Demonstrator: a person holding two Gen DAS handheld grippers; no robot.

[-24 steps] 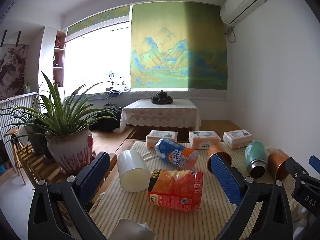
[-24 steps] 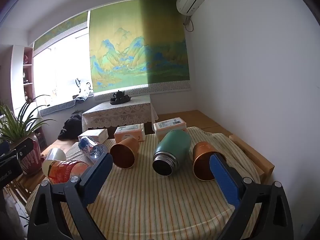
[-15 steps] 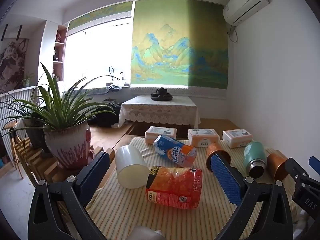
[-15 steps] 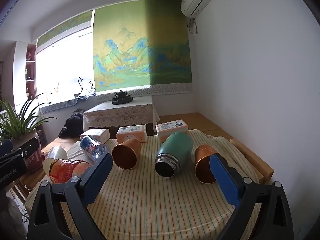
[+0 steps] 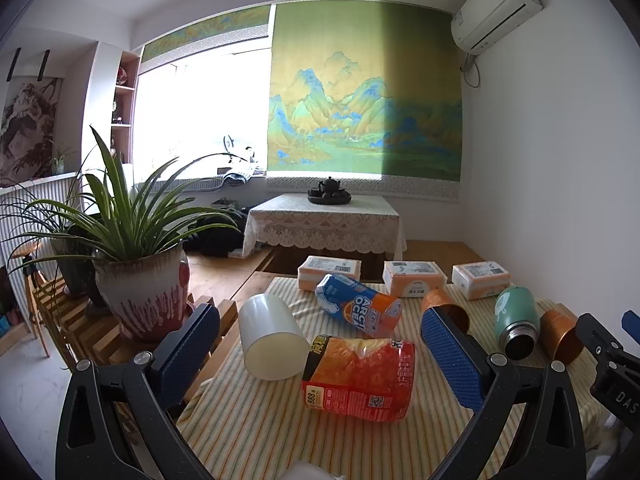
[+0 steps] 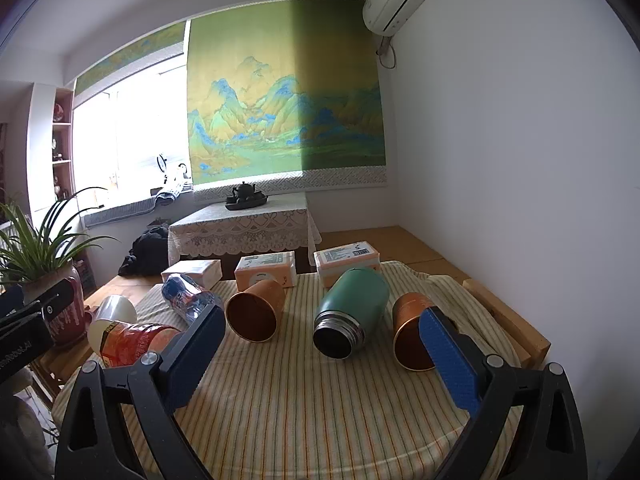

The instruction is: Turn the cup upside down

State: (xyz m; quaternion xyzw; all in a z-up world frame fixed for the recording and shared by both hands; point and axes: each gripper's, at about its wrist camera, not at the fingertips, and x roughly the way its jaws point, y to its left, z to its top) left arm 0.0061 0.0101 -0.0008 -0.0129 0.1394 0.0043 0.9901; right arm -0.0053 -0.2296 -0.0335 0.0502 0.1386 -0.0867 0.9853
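- Overall, both hand-held grippers hovered above a desk (image 6: 320, 420) covered w/ a striped cloth; neither touched anything.
- Left hand-held gripper (image 5: 320, 354): jaws spread wide, nothing between the blue pads. It pointed toward the white cup and the red snack bag.
- Right hand-held gripper (image 6: 322, 354): jaws also spread wide, empty. Its right pad overlapped the right orange cup in the right wrist view; can't tell if there was any contact.
- White translucent cup (image 5: 272, 342) lay on its side near the desk's left edge, open mouth toward the camera, just beside the red snack bag (image 5: 360, 382). Whether they touched: can't tell.
- Left orange cup (image 6: 256, 312) lay on its side, mouth toward the camera, approx. mid-desk.
- Right orange cup (image 6: 414, 336) lay on its side too, mouth toward the camera, nr the desk's right side.
- Green thermos flask (image 6: 352, 310) lay on its side btwn the two orange cups, lidless mouth facing the camera.
- Blue-orange snack bag (image 5: 358, 306) lay behind the red snack bag, in front of the tissue packs.
- Three tissue packs (image 5: 414, 278) sat in a row along the far edge of the desk.
- Potted plant (image 5: 136, 280) stood on a wooden rack left of the desk.
- Background: lace-covered low table (image 5: 324, 220) w/ a dark teapot (image 5: 329, 188), landscape painting (image 5: 364, 112) on the wall, air conditioner (image 5: 496, 8) up at the right.
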